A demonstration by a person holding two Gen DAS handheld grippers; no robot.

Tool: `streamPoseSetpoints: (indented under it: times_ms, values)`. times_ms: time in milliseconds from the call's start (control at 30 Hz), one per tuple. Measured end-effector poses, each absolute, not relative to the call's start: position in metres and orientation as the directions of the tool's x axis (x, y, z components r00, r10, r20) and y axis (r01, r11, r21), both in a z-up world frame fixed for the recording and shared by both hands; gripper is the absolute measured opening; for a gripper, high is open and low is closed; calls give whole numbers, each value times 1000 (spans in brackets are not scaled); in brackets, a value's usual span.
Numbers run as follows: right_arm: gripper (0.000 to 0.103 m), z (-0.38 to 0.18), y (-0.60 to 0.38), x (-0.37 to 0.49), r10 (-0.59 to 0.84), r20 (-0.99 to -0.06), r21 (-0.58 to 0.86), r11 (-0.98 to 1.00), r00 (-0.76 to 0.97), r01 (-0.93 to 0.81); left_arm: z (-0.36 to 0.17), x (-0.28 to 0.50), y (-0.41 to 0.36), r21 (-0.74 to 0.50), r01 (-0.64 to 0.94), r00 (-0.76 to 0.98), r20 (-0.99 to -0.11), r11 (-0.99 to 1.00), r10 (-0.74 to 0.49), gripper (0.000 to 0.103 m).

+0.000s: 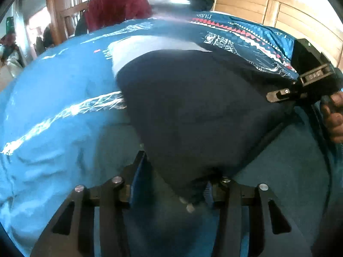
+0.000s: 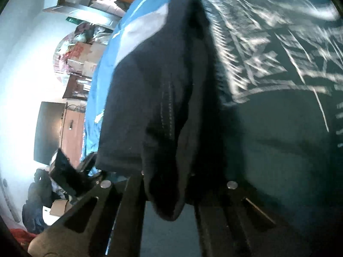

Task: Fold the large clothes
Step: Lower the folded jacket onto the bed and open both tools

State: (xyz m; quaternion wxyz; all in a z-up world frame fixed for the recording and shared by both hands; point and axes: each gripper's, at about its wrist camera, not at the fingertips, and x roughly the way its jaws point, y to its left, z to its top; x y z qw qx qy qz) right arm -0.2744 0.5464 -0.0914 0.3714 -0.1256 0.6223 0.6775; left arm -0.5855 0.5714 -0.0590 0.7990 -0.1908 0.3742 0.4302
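Left wrist view: your left gripper (image 1: 175, 184) is spread wide, navy garment (image 1: 193, 111) bunched between its fingers on the blue bedspread (image 1: 53, 107). Right gripper (image 2: 169, 184) pinches the garment's hem. Maroon cloth (image 1: 115, 6) lies beyond, by the wooden headboard (image 1: 278, 10).

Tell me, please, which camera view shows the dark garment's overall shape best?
The left wrist view: the dark garment spreads wide across the blue bedspread there, most of its outline visible. The right wrist view shows only a bunched, close-up fold with a line of stitching.
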Motion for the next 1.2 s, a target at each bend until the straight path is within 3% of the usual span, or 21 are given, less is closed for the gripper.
streamPoseSetpoints:
  times_ms: [100,200,333,367,400,500,600,667,733,800,833,967,1033,1200]
  values:
    - [0,-95,547,-276,344,-623,757,42,-702,-652,-65,-593,561,73,-805,322,-780,589,536,57]
    - [1,-91,550,-279,342,-631,747,28,-696,-664,-40,-594,539,91,-773,350,-765,628,540,42]
    - [0,-93,553,-284,341,-626,750,14,-702,-662,14,-601,521,24,-762,499,-617,648,609,43]
    - [0,-94,552,-284,348,-619,755,16,-705,-655,19,-599,530,-3,-768,519,-588,641,620,52]
    - [0,-95,550,-283,359,-611,762,25,-706,-647,12,-593,547,-26,-773,517,-604,633,607,55]
    - [1,-89,539,-282,373,-620,749,17,-690,-663,-56,-573,584,2,-777,398,-773,629,494,48]
    - [3,-82,534,-290,354,-673,687,-24,-649,-726,-69,-583,582,-45,-776,433,-763,629,480,50]
    - [13,-63,535,-295,330,-740,601,-69,-586,-797,-58,-589,583,-72,-784,449,-752,617,482,51]
    - [30,-32,532,-297,334,-822,445,-126,-461,-886,-41,-598,578,-64,-792,456,-724,607,518,51]
    - [46,6,530,-291,414,-827,339,-172,-381,-925,-16,-613,571,-75,-802,480,-672,593,564,51]
    - [48,18,537,-290,448,-815,321,-181,-368,-930,-9,-620,571,-95,-808,493,-650,581,579,51]
    - [46,32,621,-335,510,-760,272,-314,-403,-910,-29,-611,586,-126,-808,492,-681,576,542,51]
    - [40,19,671,-366,476,-760,285,-368,-443,-885,-48,-603,592,-149,-809,487,-713,569,505,50]
    - [35,-41,767,-416,378,-859,215,-348,-347,-912,-61,-599,590,-147,-819,473,-721,555,507,56]
